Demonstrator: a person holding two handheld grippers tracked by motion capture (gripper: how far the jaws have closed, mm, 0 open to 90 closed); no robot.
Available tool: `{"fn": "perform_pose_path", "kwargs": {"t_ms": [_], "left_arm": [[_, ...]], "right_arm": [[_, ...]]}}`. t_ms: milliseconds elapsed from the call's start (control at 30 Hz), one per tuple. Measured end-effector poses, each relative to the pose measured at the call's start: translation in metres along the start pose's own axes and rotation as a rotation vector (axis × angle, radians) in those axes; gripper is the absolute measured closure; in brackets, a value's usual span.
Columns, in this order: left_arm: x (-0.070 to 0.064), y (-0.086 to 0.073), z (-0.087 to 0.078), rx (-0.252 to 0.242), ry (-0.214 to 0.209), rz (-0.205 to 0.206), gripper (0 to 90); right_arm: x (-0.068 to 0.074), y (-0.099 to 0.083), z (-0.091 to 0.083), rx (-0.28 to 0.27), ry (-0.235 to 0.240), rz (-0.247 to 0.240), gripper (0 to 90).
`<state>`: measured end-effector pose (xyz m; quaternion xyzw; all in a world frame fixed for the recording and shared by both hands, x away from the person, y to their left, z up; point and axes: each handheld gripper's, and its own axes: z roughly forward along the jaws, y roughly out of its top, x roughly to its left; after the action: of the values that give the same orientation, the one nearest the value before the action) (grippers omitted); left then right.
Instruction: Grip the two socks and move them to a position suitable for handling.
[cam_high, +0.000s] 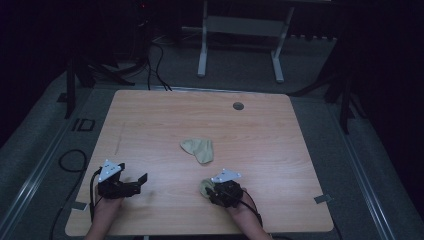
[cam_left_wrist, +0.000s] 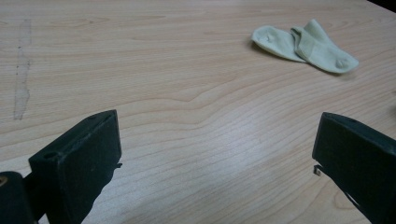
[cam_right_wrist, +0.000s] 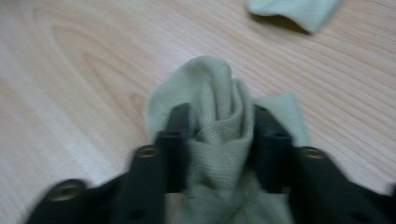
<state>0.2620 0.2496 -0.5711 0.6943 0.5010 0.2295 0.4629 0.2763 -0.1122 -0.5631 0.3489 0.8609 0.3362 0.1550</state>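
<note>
High view first: the wooden table (cam_high: 165, 115) carries little. One pale green sock (cam_high: 198, 150) lies loose near the middle, well apart from both my tools, with bare wood between it and them. A small grey round cap (cam_high: 238, 106) sits in the tabletop near the far edge. Beyond the table the room is dark; I can make out a white frame (cam_high: 240, 40) and some black cables (cam_high: 155, 65) on the floor, not much else. My left gripper (cam_high: 141, 181) sits near the front left corner with its jaws apart and nothing in them. My right gripper (cam_high: 206, 189) is at the front, right of centre, and a bit of second sock (cam_high: 204, 186) peeks out at its tip; my own hand and the tool cover the rest.

Left gripper view: my two black jaws stand wide apart over bare wood. The loose sock lies far ahead to the right, folded on itself. A faint scuff mark (cam_left_wrist: 21, 70) runs along the left side.

Right gripper view: blurred, but my jaws are pinched tight on the second sock (cam_right_wrist: 217, 130), its bunched fabric rising between them. The loose sock (cam_right_wrist: 292, 11) is cut off at the top edge.
</note>
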Motion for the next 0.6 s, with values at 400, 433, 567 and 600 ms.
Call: {"fn": "perform_pose_path", "kwargs": {"t_ms": [400,433,567,600], "left_arm": [[-0.009,0.002,0.004,0.006,-0.033,0.042,1.1],[-0.010,0.002,0.004,0.006,-0.036,0.047,1.1],[-0.013,0.003,0.005,0.007,-0.054,0.061,1.1],[-0.013,0.003,0.005,0.007,-0.054,0.061,1.1]], "right_arm": [[0.017,0.014,0.018,0.005,-0.045,0.043,27.6],[0.017,0.016,0.020,0.005,-0.050,0.045,27.4],[0.019,0.023,0.026,0.010,-0.053,0.059,27.0],[0.019,0.023,0.026,0.010,-0.053,0.059,27.0]]}}
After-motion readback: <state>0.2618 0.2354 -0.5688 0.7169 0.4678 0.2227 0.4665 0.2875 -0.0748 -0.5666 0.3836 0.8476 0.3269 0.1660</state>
